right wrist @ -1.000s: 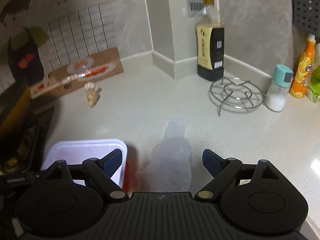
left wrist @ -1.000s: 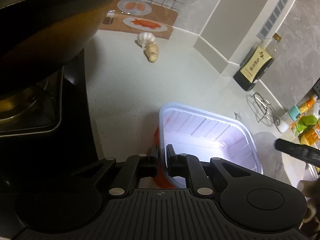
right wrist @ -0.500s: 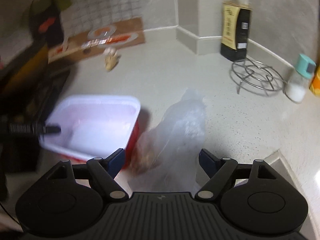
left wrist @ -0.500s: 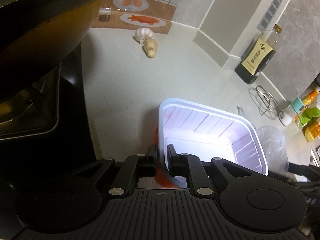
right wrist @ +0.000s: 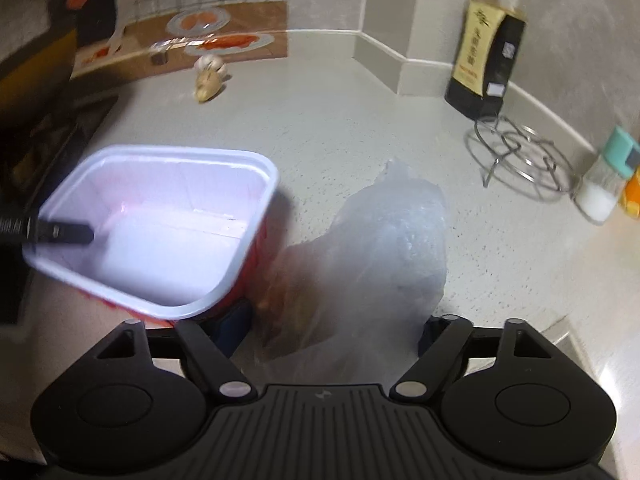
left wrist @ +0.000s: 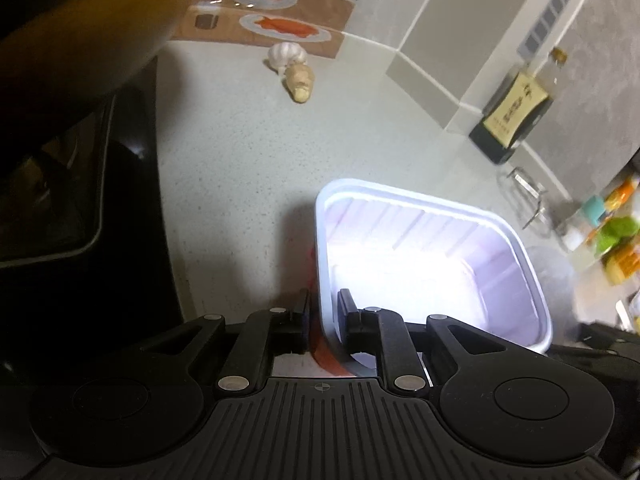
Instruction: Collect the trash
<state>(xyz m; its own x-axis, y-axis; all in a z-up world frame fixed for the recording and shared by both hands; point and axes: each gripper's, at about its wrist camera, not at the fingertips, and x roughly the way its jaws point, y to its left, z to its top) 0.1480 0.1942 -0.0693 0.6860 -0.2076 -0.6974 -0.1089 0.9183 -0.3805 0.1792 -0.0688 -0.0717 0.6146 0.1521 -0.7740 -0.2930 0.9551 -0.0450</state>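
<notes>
1. A pale speckled countertop point(right wrist: 340, 128) carries everything.
2. On it lie a garlic bulb point(right wrist: 210, 63), ginger point(right wrist: 206, 83), a dark bottle point(right wrist: 484, 60), a wire trivet point(right wrist: 520, 156), a salt shaker point(right wrist: 604, 184) and a clear plastic bag point(right wrist: 384, 248).

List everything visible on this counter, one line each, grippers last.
Tub: one, white inside, red outside, counter's left.
Plastic bag: one, clear, right of the tub.
Garlic: one, white, far counter.
Ginger: one, tan, beside the garlic.
Bottle: one, dark, by the wall.
Wire trivet: one, metal, before the bottle.
Shaker: one, teal cap, far right.
Left gripper: black, clamped on the tub wall.
Right gripper: black, open, straddling the bag.
</notes>
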